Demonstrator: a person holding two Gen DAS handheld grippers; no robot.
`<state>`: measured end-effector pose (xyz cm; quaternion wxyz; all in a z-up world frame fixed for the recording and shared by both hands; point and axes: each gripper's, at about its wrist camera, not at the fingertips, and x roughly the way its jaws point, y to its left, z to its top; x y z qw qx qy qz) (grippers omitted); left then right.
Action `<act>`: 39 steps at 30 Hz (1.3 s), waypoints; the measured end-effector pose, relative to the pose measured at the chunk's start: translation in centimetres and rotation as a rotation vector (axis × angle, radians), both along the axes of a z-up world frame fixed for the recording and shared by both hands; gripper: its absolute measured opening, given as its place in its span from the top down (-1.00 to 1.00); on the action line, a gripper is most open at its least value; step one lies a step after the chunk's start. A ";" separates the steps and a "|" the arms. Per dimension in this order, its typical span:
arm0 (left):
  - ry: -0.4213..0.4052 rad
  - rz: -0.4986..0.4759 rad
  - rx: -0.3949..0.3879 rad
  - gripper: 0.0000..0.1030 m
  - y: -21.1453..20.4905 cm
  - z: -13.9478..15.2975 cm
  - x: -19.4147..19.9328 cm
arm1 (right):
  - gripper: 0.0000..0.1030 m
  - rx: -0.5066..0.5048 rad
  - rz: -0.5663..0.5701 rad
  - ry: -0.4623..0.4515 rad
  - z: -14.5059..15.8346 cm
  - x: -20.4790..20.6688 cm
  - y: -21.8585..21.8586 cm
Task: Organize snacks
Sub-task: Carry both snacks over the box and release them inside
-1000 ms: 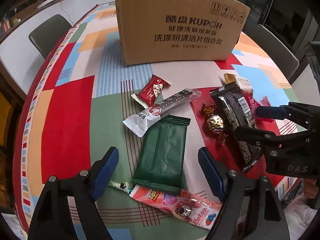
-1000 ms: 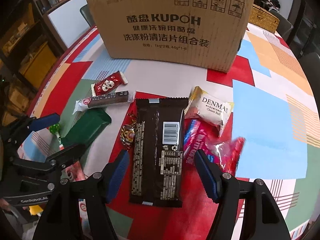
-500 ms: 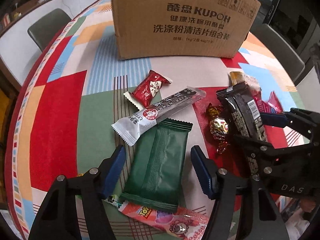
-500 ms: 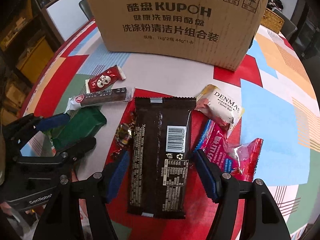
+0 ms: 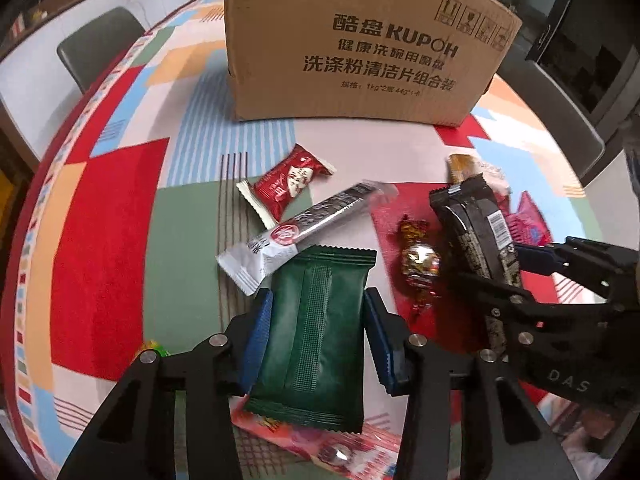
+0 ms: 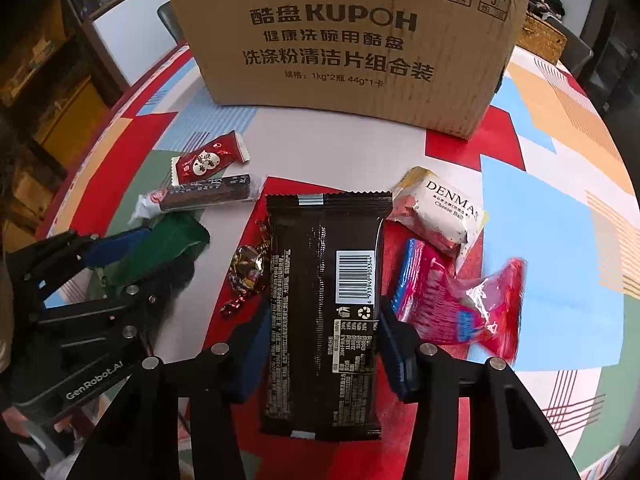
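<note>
1. Cardboard is seen at the far edge of the worktop [image 5: 108,216]: a box [image 5: 360,40] printed "KUPOH" stands there, with the snacks spread in front of it.
2. A green packet [image 5: 316,328] is flanked by the blue pads of the left gripper [image 5: 318,340], which appear pressed to its two long sides; the packet lies partly over a pink wrapper [image 5: 320,440] at the near edge.
3. A black bar [image 6: 324,304] is bracketed by the right gripper [image 6: 320,348], whose pads sit at its sides.
4. A silver stick [image 5: 304,232] and a red sachet [image 5: 288,184] are found just beyond the green packet.
5. A foil candy [image 6: 248,268] is placed between the two held snacks.
6. A "DENMAS" pack [image 6: 440,216] and a pink bag [image 6: 460,304] are seen right of the bar.
</note>
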<state>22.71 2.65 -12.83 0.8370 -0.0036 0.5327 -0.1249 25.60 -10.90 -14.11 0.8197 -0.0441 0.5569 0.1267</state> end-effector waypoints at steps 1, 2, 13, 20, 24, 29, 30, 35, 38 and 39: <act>-0.003 -0.001 -0.004 0.14 -0.1 0.2 -0.2 | 0.03 0.007 -0.003 -0.003 0.2 -0.1 -0.2; -0.009 -0.003 -0.005 0.14 -0.2 0.5 -0.4 | 0.03 0.011 -0.005 -0.008 0.4 -0.2 -0.4; -0.095 -0.016 -0.050 0.14 -0.8 4.5 -1.8 | 0.04 0.072 -0.009 -0.050 2.9 -1.6 -2.1; -0.179 -0.021 -0.044 0.14 -1.1 7.3 -1.8 | 0.04 0.102 -0.013 -0.104 5.5 -2.2 -3.1; -0.225 -0.018 -0.042 0.14 -1.0 8.8 -1.6 | 0.04 0.114 -0.016 -0.146 6.9 -2.0 -3.3; -0.287 -0.018 -0.047 0.14 -1.2 10.9 -1.0 | 0.04 0.128 -0.024 -0.207 9.0 -1.3 -3.6; -0.299 -0.017 -0.048 0.14 -1.2 11.3 -1.0 | 0.04 0.130 -0.026 -0.216 9.3 -1.2 -3.5; -0.371 -0.016 -0.059 0.14 -1.3 13.7 -0.6 | 0.04 0.147 -0.041 -0.278 11.4 -0.4 -3.7; -0.412 -0.014 -0.066 0.14 -1.4 15.1 -0.3 | 0.04 0.158 -0.049 -0.318 12.6 0.0 -3.9; -0.424 -0.014 -0.067 0.14 -1.4 15.5 -0.2 | 0.04 0.162 -0.052 -0.335 13.2 0.1 -4.0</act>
